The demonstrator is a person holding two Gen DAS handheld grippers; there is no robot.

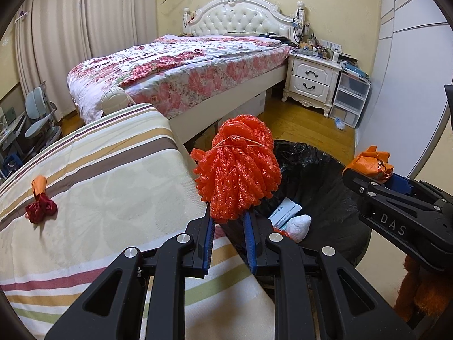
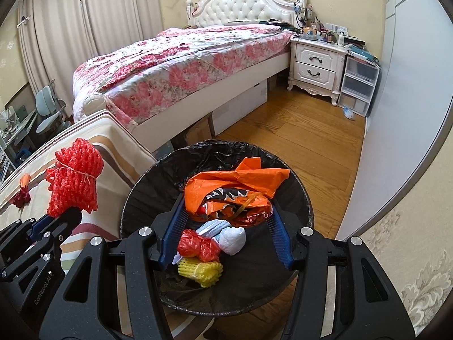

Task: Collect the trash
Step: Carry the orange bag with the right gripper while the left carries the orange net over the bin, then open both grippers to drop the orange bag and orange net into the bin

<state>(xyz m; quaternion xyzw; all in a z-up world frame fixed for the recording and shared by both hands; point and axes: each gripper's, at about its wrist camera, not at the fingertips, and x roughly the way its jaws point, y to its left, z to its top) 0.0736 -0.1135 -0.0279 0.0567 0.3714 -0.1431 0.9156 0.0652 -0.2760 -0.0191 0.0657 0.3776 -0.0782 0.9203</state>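
Two items in hand: left gripper (image 1: 228, 221) clamps red foam net (image 1: 237, 167), right gripper (image 2: 226, 212) pinches orange wrapper (image 2: 235, 187), both at bin (image 2: 307, 198), lower centre. Several pieces binned; red-orange scrap (image 1: 39, 201) remains, left on striped cover (image 1: 113, 170).

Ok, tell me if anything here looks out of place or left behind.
One scrap, a small red and orange wrapper, lies on the striped bedspread, not in the black-lined bin. A bluish scrap sits on the wood floor by the plastic drawers. Nothing looks spilled.
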